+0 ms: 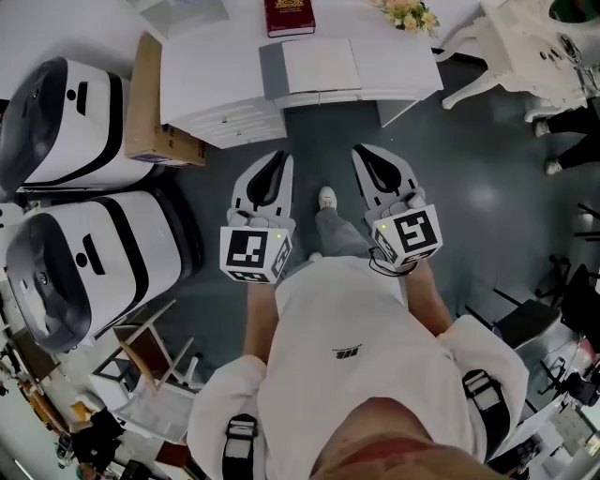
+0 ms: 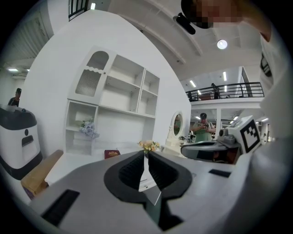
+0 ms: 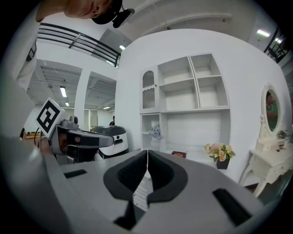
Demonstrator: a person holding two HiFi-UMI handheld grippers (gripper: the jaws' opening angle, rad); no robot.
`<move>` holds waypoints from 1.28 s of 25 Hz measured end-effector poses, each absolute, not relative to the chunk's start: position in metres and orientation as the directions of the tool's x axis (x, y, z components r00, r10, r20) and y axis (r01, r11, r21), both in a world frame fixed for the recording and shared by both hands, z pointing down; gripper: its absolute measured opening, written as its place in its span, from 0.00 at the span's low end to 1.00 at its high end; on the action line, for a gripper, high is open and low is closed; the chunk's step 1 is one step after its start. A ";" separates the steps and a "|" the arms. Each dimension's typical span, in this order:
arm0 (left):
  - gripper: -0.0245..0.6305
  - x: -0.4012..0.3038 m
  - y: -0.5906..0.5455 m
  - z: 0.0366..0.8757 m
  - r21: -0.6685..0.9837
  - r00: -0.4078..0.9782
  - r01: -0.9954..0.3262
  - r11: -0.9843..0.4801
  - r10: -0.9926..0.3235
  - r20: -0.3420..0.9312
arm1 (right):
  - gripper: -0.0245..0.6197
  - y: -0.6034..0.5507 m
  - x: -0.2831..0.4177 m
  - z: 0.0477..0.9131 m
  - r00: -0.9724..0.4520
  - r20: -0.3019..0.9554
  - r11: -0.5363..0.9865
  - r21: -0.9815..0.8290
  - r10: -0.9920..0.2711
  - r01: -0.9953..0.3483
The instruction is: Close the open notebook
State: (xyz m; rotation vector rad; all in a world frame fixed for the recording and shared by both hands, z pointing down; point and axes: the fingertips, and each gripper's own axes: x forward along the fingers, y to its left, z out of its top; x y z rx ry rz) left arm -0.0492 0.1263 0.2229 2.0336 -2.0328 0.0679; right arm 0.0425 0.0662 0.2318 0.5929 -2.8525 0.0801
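The biggest thing was the white tabletop (image 1: 394, 56) at the top of the head view. To its left stood two big white machines (image 1: 66, 112), one behind the other. A brown box (image 1: 155, 103) leaned at the left edge of the tabletop.

The notebook (image 1: 314, 67) lay open and flat near the front edge of the tabletop, with a grey part on its left and a white page on its right. Behind it lay a small red book (image 1: 289, 16). A little bunch of flowers (image 1: 410, 13) sat off to the right.

The left gripper (image 1: 278, 159) and the right gripper (image 1: 364, 153) hung side by side over the dark floor, well apart from the notebook. Nothing had been done to it yet.

What could go wrong? The page looked thin. If a tip pushed down on it too hard, I think the page could bend or rip. The tabletop looked smooth, so a push from the side could slide the notebook back toward the red book and not close it.

The jaws of the left gripper were pressed together, with nothing between them. The jaws of the right gripper were pressed together too, and held nothing. Neither gripper touched anything.
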 end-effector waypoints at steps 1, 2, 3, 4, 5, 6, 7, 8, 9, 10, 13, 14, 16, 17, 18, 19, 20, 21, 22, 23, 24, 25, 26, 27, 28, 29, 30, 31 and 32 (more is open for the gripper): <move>0.04 -0.053 0.118 0.227 0.158 0.016 -0.987 0.020 -0.975 0.224 | 0.03 0.058 0.038 0.235 -0.894 0.235 0.919 -0.010 -0.382 -0.395; 0.04 -0.056 0.109 0.231 0.163 0.015 -0.986 0.024 -0.973 0.229 | 0.03 0.050 0.035 0.238 -0.896 0.236 0.921 -0.012 -0.376 -0.390; 0.04 -0.059 0.100 0.235 0.168 0.013 -0.985 0.027 -0.972 0.235 | 0.03 0.041 0.031 0.242 -0.898 0.238 0.923 -0.015 -0.370 -0.384; 0.04 -0.062 0.092 0.239 0.172 0.011 -0.985 0.031 -0.971 0.240 | 0.03 0.033 0.028 0.246 -0.899 0.242 0.925 -0.018 -0.365 -0.380; 0.04 -0.065 0.083 0.243 0.175 0.008 -0.984 0.036 -0.969 0.246 | 0.03 0.025 0.025 0.250 -0.899 0.249 0.926 -0.022 -0.359 -0.376; 0.04 -0.068 0.075 0.248 0.178 0.005 -0.983 0.042 -0.968 0.252 | 0.03 0.017 0.022 0.254 -0.899 0.258 0.927 -0.027 -0.354 -0.373; 0.04 -0.071 0.068 0.253 0.181 0.001 -0.982 0.048 -0.966 0.258 | 0.03 0.010 0.019 0.259 -0.899 0.267 0.929 -0.033 -0.348 -0.370; 0.04 -0.074 0.060 0.258 0.185 -0.004 -0.981 0.055 -0.964 0.265 | 0.03 0.003 0.016 0.265 -0.899 0.275 0.930 -0.037 -0.342 -0.365; 0.04 -0.077 0.053 0.264 0.188 -0.010 -0.980 0.063 -0.962 0.273 | 0.03 -0.004 0.012 0.271 -0.899 0.282 0.933 -0.039 -0.334 -0.359; 0.04 -0.081 0.046 0.271 0.191 -0.015 -0.979 0.072 -0.959 0.281 | 0.03 -0.010 0.009 0.279 -0.900 0.289 0.935 -0.041 -0.326 -0.352; 0.04 -0.096 0.027 0.291 0.203 -0.037 -0.974 0.102 -0.952 0.302 | 0.03 -0.029 -0.003 0.301 -0.898 0.317 0.939 -0.056 -0.305 -0.339; 0.04 -0.101 0.020 0.297 0.205 -0.045 -0.972 0.112 -0.951 0.305 | 0.03 -0.036 -0.006 0.307 -0.897 0.324 0.939 -0.060 -0.302 -0.338; 0.04 -0.110 0.007 0.310 0.206 -0.059 -0.970 0.129 -0.948 0.313 | 0.03 -0.049 -0.013 0.319 -0.896 0.330 0.939 -0.069 -0.298 -0.337; 0.04 -0.113 0.002 0.317 0.205 -0.064 -0.970 0.135 -0.945 0.321 | 0.03 -0.054 -0.015 0.324 -0.897 0.330 0.939 -0.075 -0.294 -0.335; 0.04 -0.116 -0.003 0.324 0.203 -0.068 -0.969 0.141 -0.942 0.330 | 0.03 -0.059 -0.018 0.330 -0.899 0.331 0.940 -0.081 -0.288 -0.331; 0.04 -0.119 -0.007 0.331 0.202 -0.074 -0.968 0.149 -0.938 0.339 | 0.03 -0.064 -0.021 0.336 -0.901 0.331 0.942 -0.086 -0.281 -0.325; 0.04 -0.122 -0.011 0.337 0.202 -0.081 -0.967 0.159 -0.934 0.347 | 0.03 -0.068 -0.024 0.342 -0.903 0.331 0.944 -0.089 -0.273 -0.318; 0.04 -0.126 -0.014 0.344 0.203 -0.089 -0.964 0.169 -0.931 0.354 | 0.03 -0.072 -0.028 0.348 -0.905 0.332 0.946 -0.091 -0.266 -0.311; 0.04 -0.130 -0.017 0.350 0.206 -0.096 -0.962 0.180 -0.928 0.360 | 0.03 -0.076 -0.032 0.353 -0.906 0.334 0.948 -0.092 -0.259 -0.305; 0.04 -0.133 -0.020 0.356 0.209 -0.102 -0.959 0.189 -0.925 0.366 | 0.03 -0.079 -0.036 0.358 -0.907 0.337 0.950 -0.094 -0.252 -0.299; 0.04 -0.137 -0.023 0.363 0.211 -0.108 -0.957 0.197 -0.922 0.372 | 0.03 -0.083 -0.041 0.363 -0.908 0.339 0.952 -0.093 -0.246 -0.293; 0.04 -0.140 -0.025 0.368 0.213 -0.112 -0.956 0.204 -0.919 0.378 | 0.03 -0.085 -0.045 0.369 -0.910 0.339 0.954 -0.092 -0.240 -0.286; 0.04 -0.143 -0.028 0.374 0.214 -0.115 -0.954 0.209 -0.917 0.383 | 0.03 -0.088 -0.049 0.374 -0.912 0.338 0.956 -0.090 -0.233 -0.278; 0.04 -0.146 -0.030 0.379 0.215 -0.118 -0.953 0.214 -0.914 0.388 | 0.03 -0.089 -0.053 0.378 -0.913 0.339 0.958 -0.090 -0.227 -0.271; 0.04 -0.149 -0.032 0.384 0.217 -0.120 -0.951 0.219 -0.912 0.392 | 0.03 -0.091 -0.057 0.383 -0.914 0.342 0.960 -0.092 -0.220 -0.265; 0.04 -0.152 -0.034 0.389 0.221 -0.122 -0.949 0.224 -0.909 0.398 | 0.03 -0.091 -0.061 0.386 -0.913 0.347 0.961 -0.096 -0.212 -0.260; 0.04 -0.154 -0.035 0.393 0.226 -0.123 -0.947 0.229 -0.907 0.404 | 0.03 -0.092 -0.063 0.390 -0.913 0.353 0.962 -0.100 -0.205 -0.255; 0.04 -0.156 -0.037 0.398 0.230 -0.124 -0.945 0.234 -0.904 0.409 | 0.03 -0.093 -0.066 0.393 -0.912 0.357 0.962 -0.103 -0.200 -0.251; 0.04 -0.158 -0.039 0.402 0.235 -0.124 -0.943 0.237 -0.902 0.414 | 0.03 -0.094 -0.069 0.396 -0.912 0.361 0.963 -0.105 -0.196 -0.249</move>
